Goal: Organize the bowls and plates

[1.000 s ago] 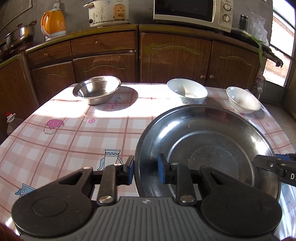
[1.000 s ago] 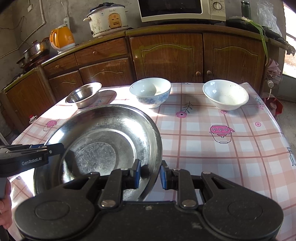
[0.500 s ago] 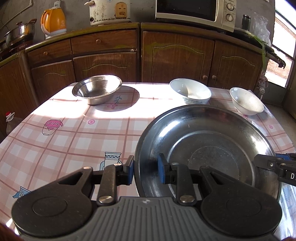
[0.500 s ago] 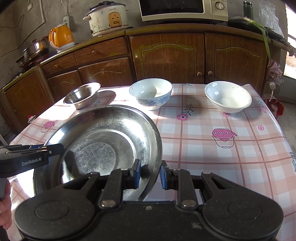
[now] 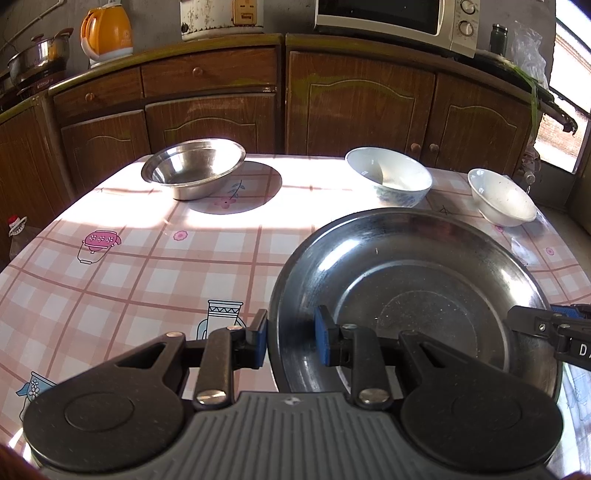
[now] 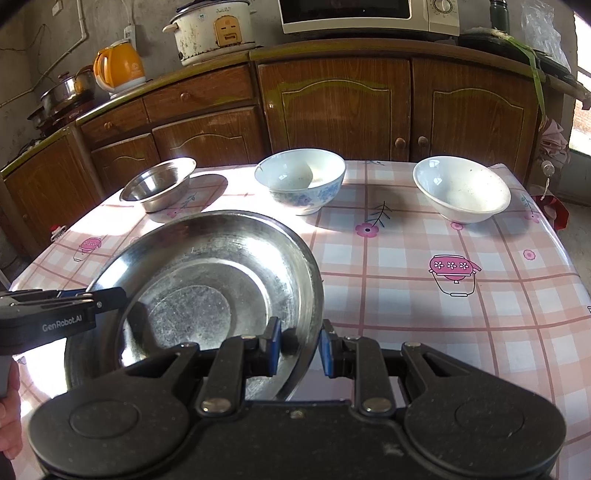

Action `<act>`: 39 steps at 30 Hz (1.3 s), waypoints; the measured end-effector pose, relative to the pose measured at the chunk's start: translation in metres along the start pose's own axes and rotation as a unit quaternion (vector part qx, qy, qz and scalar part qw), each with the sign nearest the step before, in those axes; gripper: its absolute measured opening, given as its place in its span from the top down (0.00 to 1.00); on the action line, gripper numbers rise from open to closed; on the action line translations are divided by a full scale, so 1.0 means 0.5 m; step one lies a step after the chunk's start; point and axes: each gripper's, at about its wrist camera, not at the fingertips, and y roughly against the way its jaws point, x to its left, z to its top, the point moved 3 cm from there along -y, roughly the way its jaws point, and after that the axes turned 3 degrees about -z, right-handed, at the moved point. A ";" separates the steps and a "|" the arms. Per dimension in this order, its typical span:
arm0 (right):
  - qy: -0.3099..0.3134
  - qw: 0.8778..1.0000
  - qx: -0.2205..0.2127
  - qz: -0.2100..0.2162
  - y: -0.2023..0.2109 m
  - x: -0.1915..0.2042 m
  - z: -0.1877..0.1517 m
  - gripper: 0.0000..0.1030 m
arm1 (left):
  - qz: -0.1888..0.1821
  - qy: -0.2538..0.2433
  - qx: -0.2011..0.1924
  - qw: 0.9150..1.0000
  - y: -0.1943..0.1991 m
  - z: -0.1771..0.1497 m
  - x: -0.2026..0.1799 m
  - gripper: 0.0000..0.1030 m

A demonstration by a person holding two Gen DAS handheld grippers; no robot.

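Note:
A wide steel plate (image 5: 424,288) (image 6: 207,280) hangs over the near part of the checked table. My left gripper (image 5: 290,341) is shut on its left rim, one blue pad inside and one outside. On the opposite rim my right gripper (image 6: 297,349) is shut the same way. Each gripper also shows at the other view's edge. Farther back stand a small steel bowl (image 5: 194,168) (image 6: 159,184), a blue-flowered bowl (image 5: 389,181) (image 6: 301,179) and a white bowl (image 5: 500,197) (image 6: 461,188).
The table (image 6: 443,295) carries a pink checked cloth. Behind it run brown cabinets (image 5: 354,99) with an orange kettle (image 5: 107,31), a rice cooker (image 6: 214,29), a microwave (image 5: 395,18) and a steel pot (image 5: 37,55) on top. A hand (image 6: 9,413) shows at the left edge.
Both views have edged closer to the table's far side, so the bowls sit lower and larger. The grips on the steel plate are unchanged.

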 end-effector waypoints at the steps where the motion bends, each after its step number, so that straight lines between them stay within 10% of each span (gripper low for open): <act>1: 0.000 1.000 0.001 0.000 -0.003 0.000 0.000 0.73 | 0.000 0.001 0.001 1.000 -0.005 0.000 0.002 0.74; 39: -0.005 1.000 0.028 -0.004 -0.108 -0.001 -0.008 0.73 | 0.008 0.005 0.030 1.000 -0.087 -0.016 0.018 0.74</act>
